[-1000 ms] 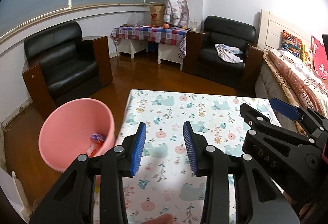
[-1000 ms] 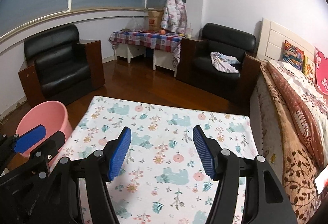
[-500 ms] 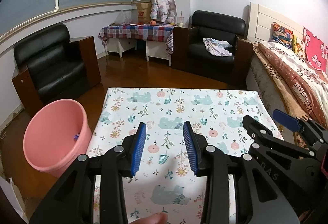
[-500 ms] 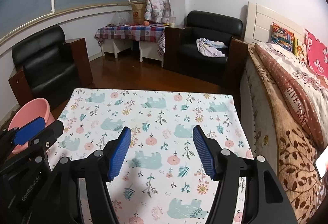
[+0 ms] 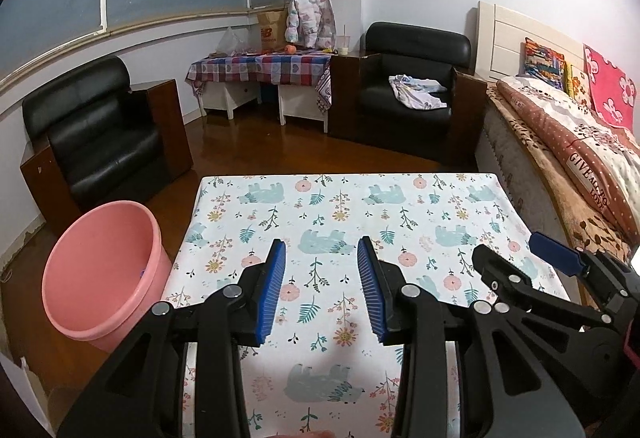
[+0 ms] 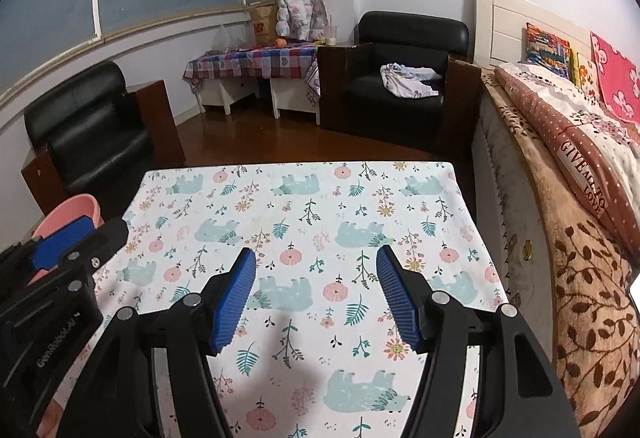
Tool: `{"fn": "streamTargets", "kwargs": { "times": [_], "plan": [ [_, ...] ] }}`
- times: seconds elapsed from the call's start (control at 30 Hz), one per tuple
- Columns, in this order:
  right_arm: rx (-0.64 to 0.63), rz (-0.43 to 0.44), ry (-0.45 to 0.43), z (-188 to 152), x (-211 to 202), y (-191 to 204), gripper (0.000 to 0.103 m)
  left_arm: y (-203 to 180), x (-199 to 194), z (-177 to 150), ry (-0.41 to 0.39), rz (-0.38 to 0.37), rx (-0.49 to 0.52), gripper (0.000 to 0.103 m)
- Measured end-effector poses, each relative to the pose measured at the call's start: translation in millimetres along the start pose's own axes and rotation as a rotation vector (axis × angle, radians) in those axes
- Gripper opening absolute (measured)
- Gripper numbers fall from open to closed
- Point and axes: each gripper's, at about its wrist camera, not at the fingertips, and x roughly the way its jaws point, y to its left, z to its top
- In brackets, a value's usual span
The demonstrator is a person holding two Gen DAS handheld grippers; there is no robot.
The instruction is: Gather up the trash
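A pink bucket (image 5: 100, 274) stands on the floor left of the table (image 5: 400, 205), which has a bear-and-flower cloth; a small purple scrap shows inside the bucket. Its rim also shows in the right wrist view (image 6: 74, 211). No loose trash shows on the cloth in either view. My left gripper (image 5: 322, 290) is open and empty above the table's near half. My right gripper (image 6: 316, 296) is open and empty above the table (image 6: 420, 205), to the right of the left one. The right gripper also shows in the left wrist view (image 5: 520, 274).
A black armchair (image 5: 96, 129) stands behind the bucket, a second armchair (image 5: 408, 89) with clothes at the back. A checked side table (image 5: 260, 65) stands against the far wall. A bed (image 5: 580, 157) runs along the table's right side. The floor is dark wood.
Both grippers have drawn back and risen, so more of the table shows. The bucket now sits lower and farther left in the left wrist view. Both stay open.
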Motion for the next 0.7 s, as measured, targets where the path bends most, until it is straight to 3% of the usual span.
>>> {"fn": "streamTargets", "kwargs": {
  "times": [0.7],
  "plan": [
    [0.004, 0.001, -0.018, -3.6, -9.3, -2.0, 0.062, 8.5, 2.7, -2.8, 0.01, -0.037, -0.019, 0.038]
  ]
}}
